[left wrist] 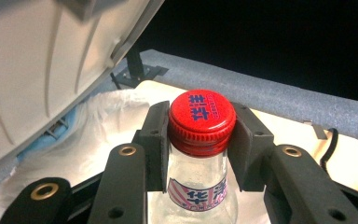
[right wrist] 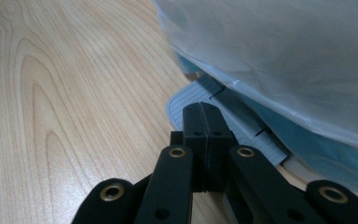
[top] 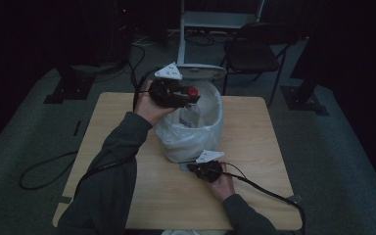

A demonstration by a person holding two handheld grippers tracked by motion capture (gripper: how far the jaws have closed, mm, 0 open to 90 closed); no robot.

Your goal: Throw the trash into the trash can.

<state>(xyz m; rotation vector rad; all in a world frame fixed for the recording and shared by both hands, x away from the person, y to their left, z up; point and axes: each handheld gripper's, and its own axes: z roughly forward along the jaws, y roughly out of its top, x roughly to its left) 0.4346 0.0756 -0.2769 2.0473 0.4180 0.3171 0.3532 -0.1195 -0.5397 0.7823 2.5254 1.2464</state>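
A clear bottle (top: 190,115) with a red cap (left wrist: 201,116) and a red-and-white label hangs upright over the open mouth of a pedal bin (top: 196,134) lined with a white bag (left wrist: 107,121). My left gripper (top: 191,97) is shut on the bottle, with its pads (left wrist: 156,140) pressed against the cap and neck from both sides. The bin's lid (top: 203,72) stands raised behind it. At the bin's near foot, my right gripper (right wrist: 206,116) is shut with nothing between its jaws, and its tips rest on the grey ribbed pedal (right wrist: 251,140).
The bin stands at the middle back of a light wooden table (top: 254,152). A dark folding chair (top: 254,49) and a white stand are on the floor behind. Cables trail from both grippers, one looping on the floor at left (top: 44,171).
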